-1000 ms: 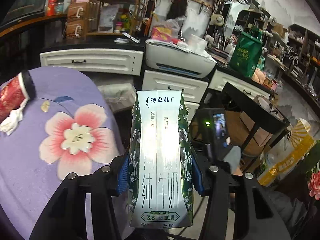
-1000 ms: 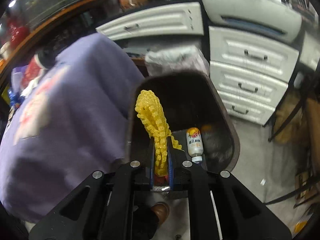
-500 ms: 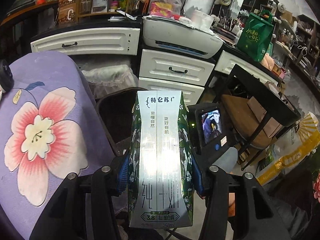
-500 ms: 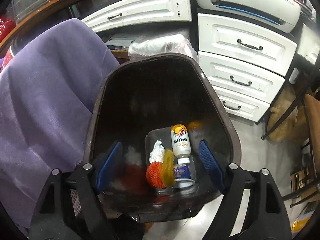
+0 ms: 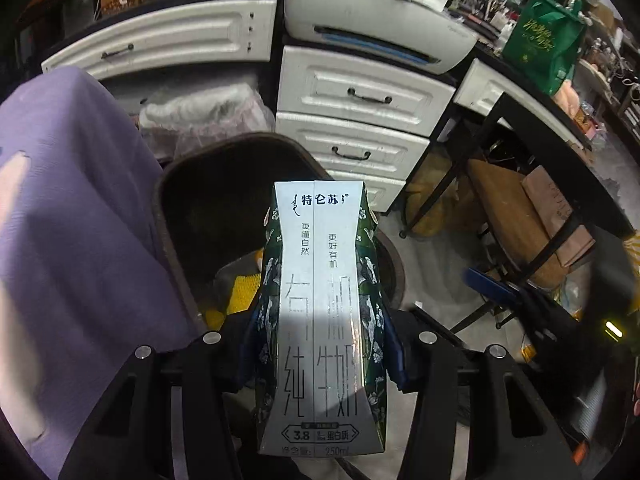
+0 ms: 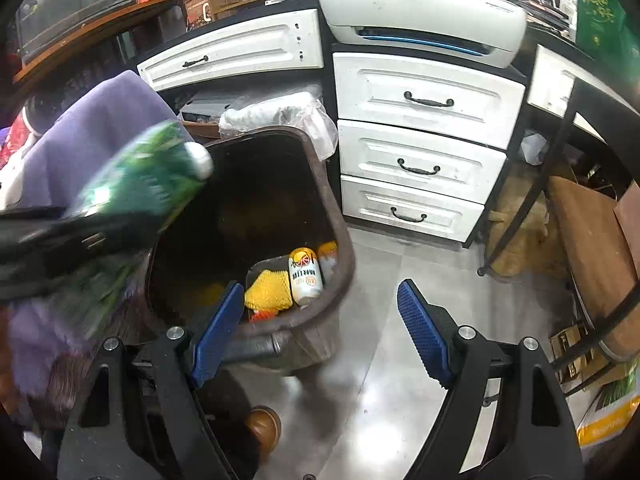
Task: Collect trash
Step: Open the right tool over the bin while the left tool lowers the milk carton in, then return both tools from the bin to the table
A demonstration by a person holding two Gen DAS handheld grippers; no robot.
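Note:
My left gripper is shut on a green and silver milk carton, held over the dark brown trash bin. In the right wrist view the carton shows blurred at the left, above the bin. My right gripper is open and empty, just over the bin's near right rim. Inside the bin lie a yellow foam net, a small white and orange bottle and something orange.
A purple flowered cloth hangs over the table left of the bin. White drawers and a printer stand behind. A plastic-wrapped bundle sits behind the bin. A black metal frame table is to the right. A brown shoe is below.
My right gripper opened and dropped the yellow foam net into the bin, then drew back to the right. My left gripper carried the milk carton from above the table to over the bin.

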